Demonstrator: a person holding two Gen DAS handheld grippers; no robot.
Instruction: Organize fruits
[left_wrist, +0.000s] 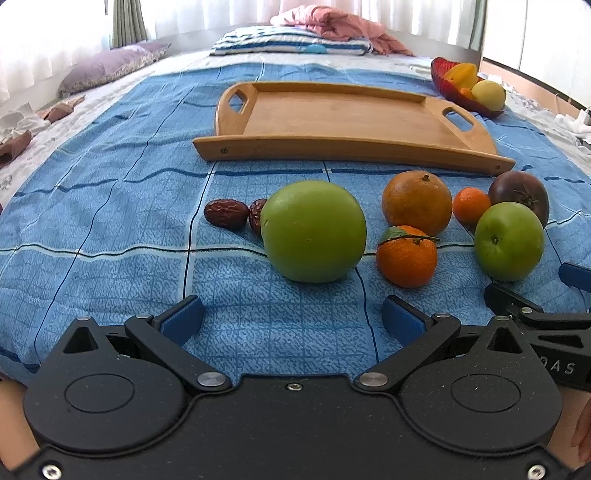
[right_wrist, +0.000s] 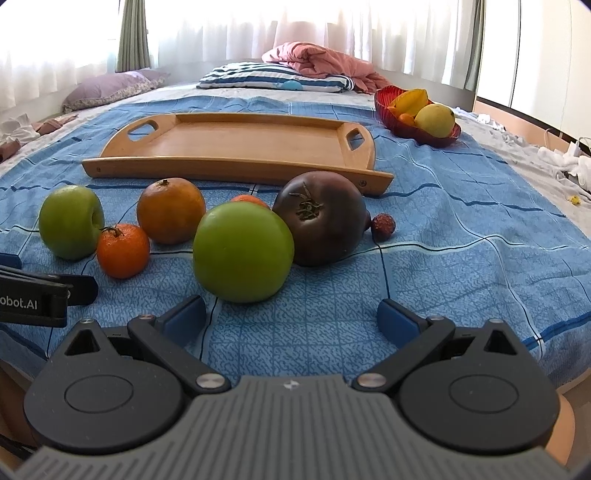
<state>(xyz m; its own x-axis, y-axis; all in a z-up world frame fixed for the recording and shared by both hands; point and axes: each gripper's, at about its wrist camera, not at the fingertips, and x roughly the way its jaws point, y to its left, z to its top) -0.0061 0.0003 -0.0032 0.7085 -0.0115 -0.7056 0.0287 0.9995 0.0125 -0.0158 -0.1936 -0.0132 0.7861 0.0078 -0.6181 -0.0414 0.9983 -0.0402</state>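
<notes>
Both grippers, left gripper (left_wrist: 293, 319) and right gripper (right_wrist: 291, 317), gape empty; the mid-frame green apple (right_wrist: 243, 253) could roll across the soft bed (right_wrist: 461, 258) if nudged.

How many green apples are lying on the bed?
2. One green apple sits left, beside the dates; the other green apple sits right, before the dark tomato. Others may hide behind fruit.

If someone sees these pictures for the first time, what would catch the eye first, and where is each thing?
First, the loose fruit on the blue bedspread: a big green apple just ahead of the open left claw, with another green apple before the open right claw. Behind them lies an empty wooden tray, and a dark tomato sits beside the right-hand apple.
</notes>
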